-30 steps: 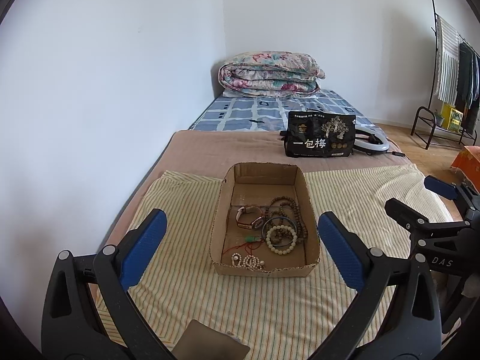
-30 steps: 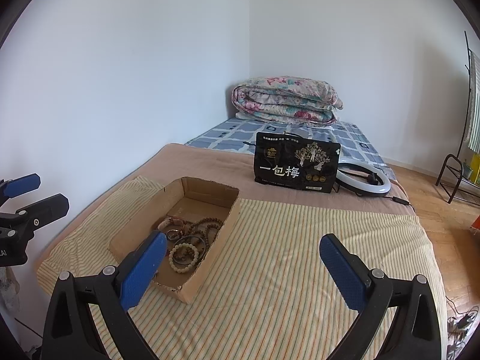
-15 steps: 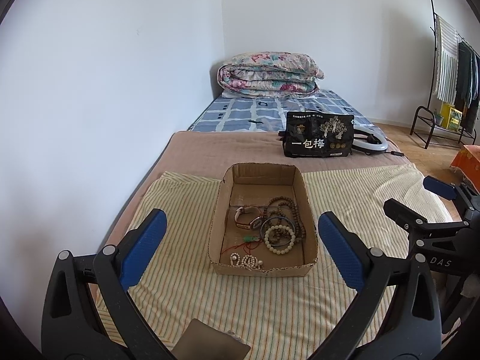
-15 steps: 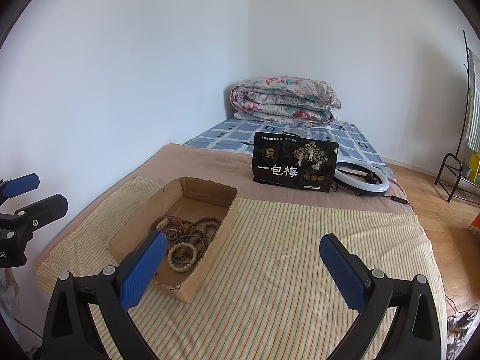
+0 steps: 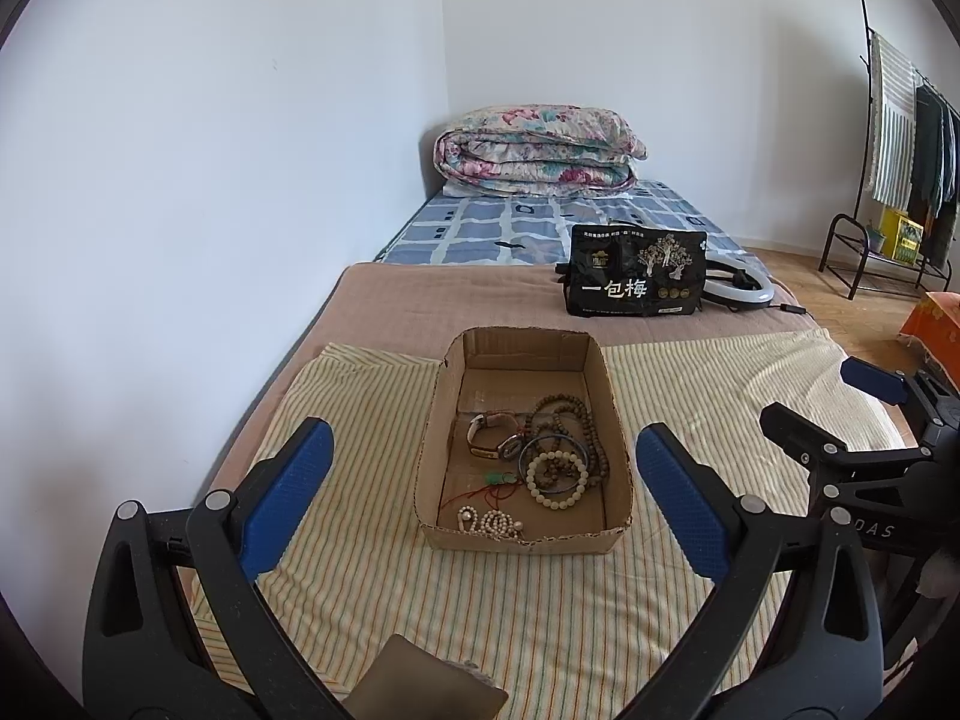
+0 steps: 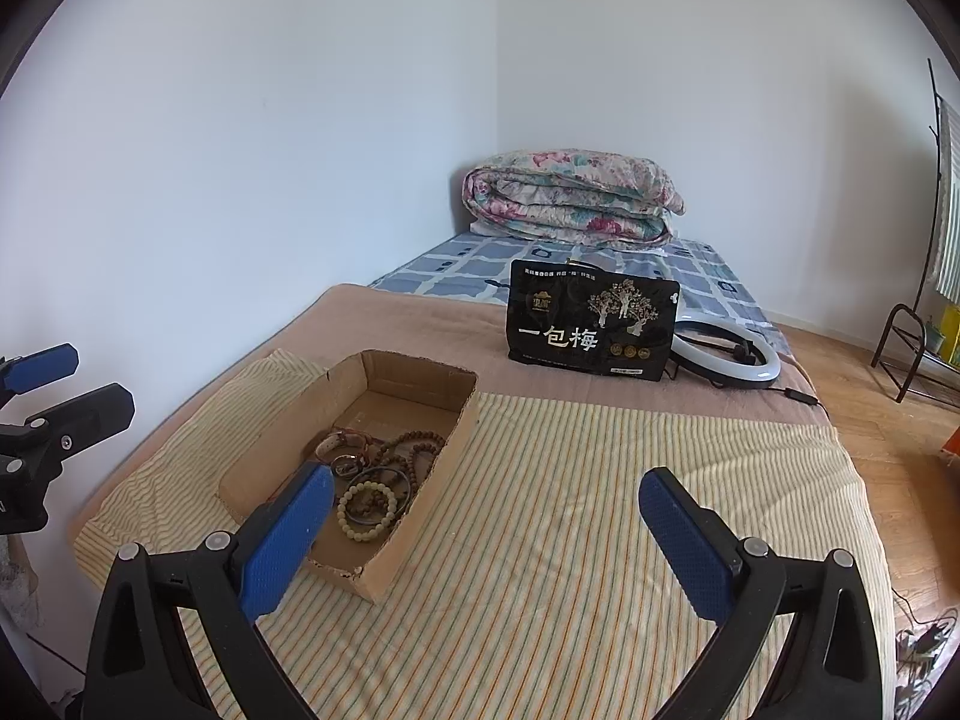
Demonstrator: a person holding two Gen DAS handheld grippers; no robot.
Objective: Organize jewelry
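Left wrist view: shallow rectangular cardboard box (image 5: 618,456) of round-beaded bracelets (image 5: 557,476) on striped cloth (image 5: 372,558), both claws (image 5: 480,498) (image 6: 486,534) wide, empty.

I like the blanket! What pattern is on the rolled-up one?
Pink and teal flowers on the blanket, clearest in the right wrist view.

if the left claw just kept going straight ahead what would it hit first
Probably the near wall of the open brown cardboard box holding the jewelry; the open left claw is centred on it, though depth is hard to judge.
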